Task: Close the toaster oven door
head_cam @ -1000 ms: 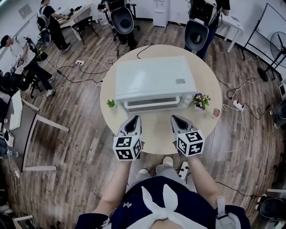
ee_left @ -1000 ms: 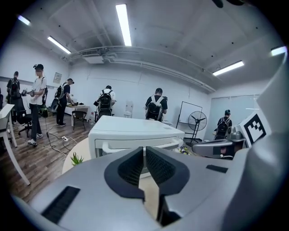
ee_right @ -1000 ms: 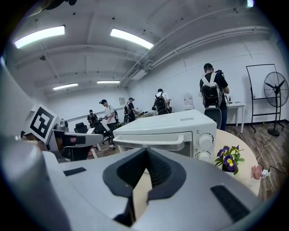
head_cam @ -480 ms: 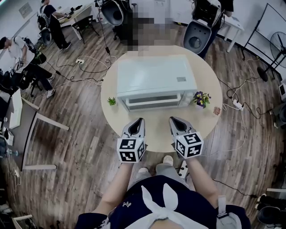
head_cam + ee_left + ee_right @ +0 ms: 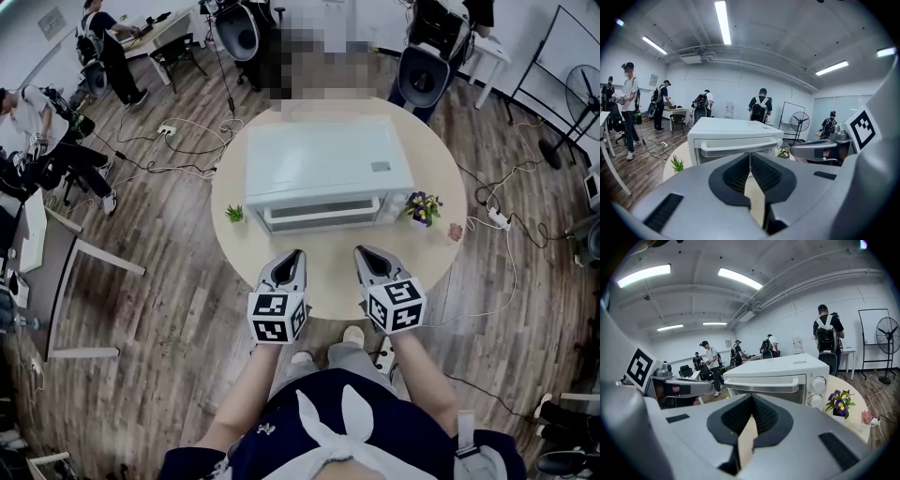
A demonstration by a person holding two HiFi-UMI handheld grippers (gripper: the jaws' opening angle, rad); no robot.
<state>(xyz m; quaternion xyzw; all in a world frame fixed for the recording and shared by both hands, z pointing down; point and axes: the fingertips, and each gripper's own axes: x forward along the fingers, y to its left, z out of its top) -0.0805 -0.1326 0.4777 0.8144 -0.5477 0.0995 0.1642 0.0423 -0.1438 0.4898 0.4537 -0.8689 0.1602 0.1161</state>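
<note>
A white toaster oven stands on the round table, its door up against the front and the handle facing me. Two knobs sit at its right. My left gripper hovers over the table's near edge, short of the oven's front, jaws shut with nothing between them. My right gripper hangs beside it, equally short of the door, shut and empty. In the left gripper view the right gripper shows at the right; in the right gripper view the left gripper shows at the left.
A small green plant stands left of the oven, a purple flower pot right of it, and a small pink thing at the table's right edge. Cables cross the wood floor. Several people and chairs stand farther off.
Both grippers have drawn back a little toward me, away from the oven front. The oven door stays as it was.
</note>
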